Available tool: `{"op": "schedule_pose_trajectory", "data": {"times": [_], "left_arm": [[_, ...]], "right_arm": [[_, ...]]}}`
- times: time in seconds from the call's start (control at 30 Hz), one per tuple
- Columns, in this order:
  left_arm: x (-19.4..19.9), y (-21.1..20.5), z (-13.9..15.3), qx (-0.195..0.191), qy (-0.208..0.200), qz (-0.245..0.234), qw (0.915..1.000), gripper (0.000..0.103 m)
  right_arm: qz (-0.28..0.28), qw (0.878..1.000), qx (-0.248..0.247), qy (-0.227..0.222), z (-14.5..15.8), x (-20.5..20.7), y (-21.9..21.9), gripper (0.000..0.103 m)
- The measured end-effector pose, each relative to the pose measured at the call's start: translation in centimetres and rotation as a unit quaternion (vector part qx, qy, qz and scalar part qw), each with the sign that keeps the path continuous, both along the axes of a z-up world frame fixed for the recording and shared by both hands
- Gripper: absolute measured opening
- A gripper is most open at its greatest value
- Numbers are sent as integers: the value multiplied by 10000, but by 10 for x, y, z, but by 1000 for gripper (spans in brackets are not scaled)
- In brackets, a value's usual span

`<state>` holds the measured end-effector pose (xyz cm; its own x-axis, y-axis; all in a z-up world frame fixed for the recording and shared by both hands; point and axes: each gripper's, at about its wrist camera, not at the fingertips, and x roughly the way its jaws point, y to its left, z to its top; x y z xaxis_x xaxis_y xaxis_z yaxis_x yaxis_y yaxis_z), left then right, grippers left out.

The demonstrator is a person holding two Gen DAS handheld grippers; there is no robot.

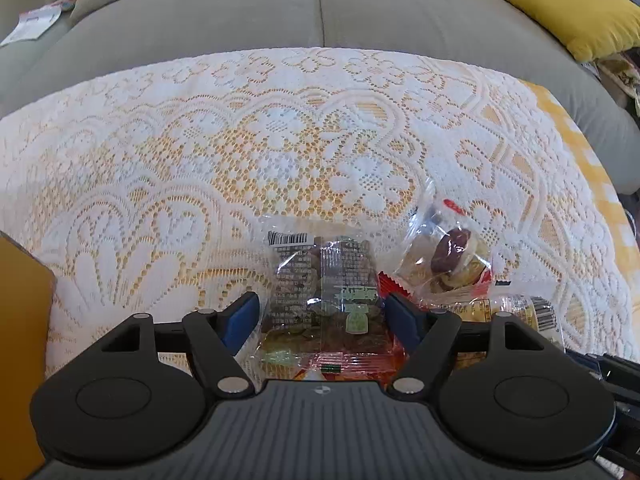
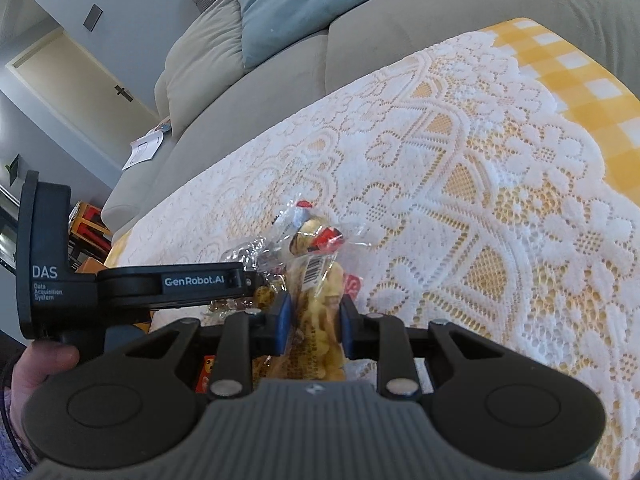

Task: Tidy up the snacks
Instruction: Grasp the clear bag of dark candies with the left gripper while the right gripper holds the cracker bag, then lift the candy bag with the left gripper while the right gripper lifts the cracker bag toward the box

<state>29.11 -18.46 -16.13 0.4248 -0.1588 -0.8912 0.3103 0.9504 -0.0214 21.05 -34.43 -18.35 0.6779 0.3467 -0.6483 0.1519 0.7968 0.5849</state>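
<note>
Left gripper (image 1: 322, 312): jaws wide apart, straddling a clear packet (image 1: 320, 280) with printed text, pads not pressing it. The packet lies flat on the lace cloth (image 1: 200, 140), partly over an orange-red wrapper (image 1: 352, 360).

Right gripper (image 2: 314, 320): jaws clamped on a yellow snack bag (image 2: 316, 308), barcode label up.

Just right of the clear packet sits a date packet (image 1: 448, 256); a cardboard box (image 1: 20, 320) stands at the left edge. Sofa (image 1: 320, 12) behind.

Risks: closing the left jaws could pinch the wrapper underneath too, or slip on the crinkly film. The right grip is on thin plastic, so the bag could sag out. The two grippers are close and could bump.

Count: at least four snack packets visible, more possibly hidden in the pile; two grippers; one box.
</note>
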Motion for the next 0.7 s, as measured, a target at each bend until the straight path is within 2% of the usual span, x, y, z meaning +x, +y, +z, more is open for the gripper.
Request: {"op": "schedule_pose_trajectory", "data": {"times": [0.17, 0.23, 0.3, 0.43, 0.53, 0.7], "left_arm": [[2, -3, -3, -17, -2, 75, 10000, 87], [2, -1, -2, 49, 56, 179, 9998, 94], [3, 1, -2, 40, 152, 367, 9992, 96], [3, -2, -4, 190, 79, 324, 9993, 103], [7, 3, -9, 134, 155, 455, 9988, 103], [6, 4, -8, 51, 48, 327, 9994, 103]], "right_arm": [[-31, 10000, 14, 28, -2, 0, 0, 24], [-41, 10000, 23, 29, -1, -1, 0, 25], [-37, 10000, 11, 27, -1, -1, 1, 25], [-38, 10000, -7, 35, -1, -1, 1, 25], [-43, 10000, 1, 40, -1, -1, 0, 25], [-25, 10000, -61, 36, 0, -1, 2, 26]]}}
